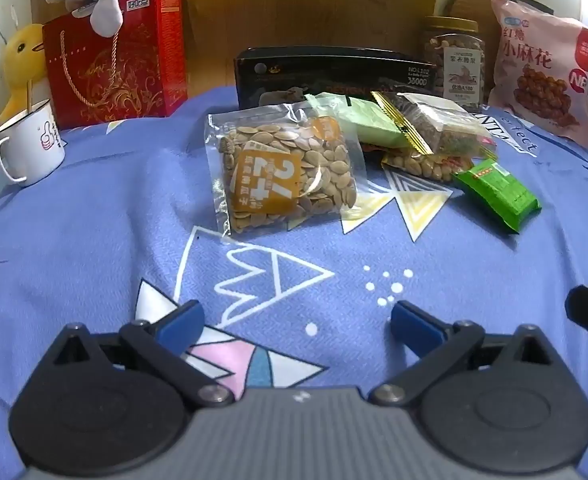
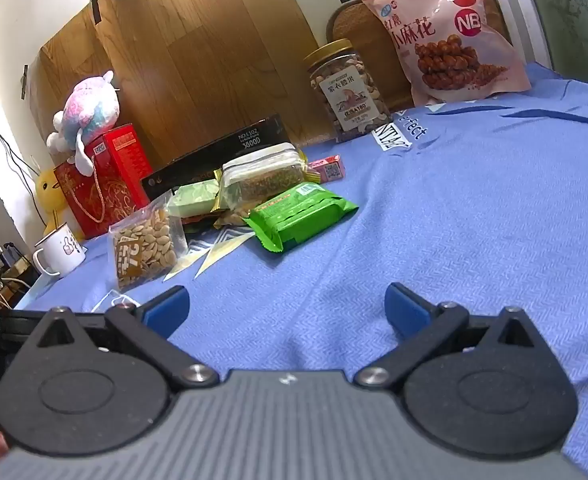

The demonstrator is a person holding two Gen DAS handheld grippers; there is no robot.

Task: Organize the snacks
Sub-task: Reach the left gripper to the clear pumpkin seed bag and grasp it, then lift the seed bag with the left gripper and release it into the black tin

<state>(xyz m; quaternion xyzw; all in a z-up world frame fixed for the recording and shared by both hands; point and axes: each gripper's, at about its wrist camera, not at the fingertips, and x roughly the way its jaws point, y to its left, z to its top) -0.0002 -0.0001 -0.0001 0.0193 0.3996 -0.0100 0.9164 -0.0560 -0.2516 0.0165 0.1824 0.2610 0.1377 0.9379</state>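
You are holding both tongs spread wide and empty above a blue patterned cloth [image 1: 93,216]. The left gripper [image 1: 296,318] is sitting at the bottom of the left wrist view, the right gripper [image 2: 287,308] at the bottom of the right wrist view, with only cloth between their blue pads.

The snacks are lying in a loose heap at the centre of the left view, well ahead of the tongs. Nearest is a clear seed packet [image 1: 285,172]; right of it, a bright green packet [image 1: 498,194] is lying apart from the rest. Behind them, a pale green packet [image 1: 374,124] and a clear packet of dark snacks [image 1: 442,128] are overlapping a peanut packet [image 1: 422,164].

These packets will probably feel light, crinkly and slippery, and the contents may crush, so pinch a flat sealed edge gently.

Underneath the heap, something red is showing, too covered to identify. A black box [image 1: 334,76] is standing behind, its lower half hidden. A nut jar [image 1: 456,60] and a pink bag [image 1: 542,68] are standing at upper right.
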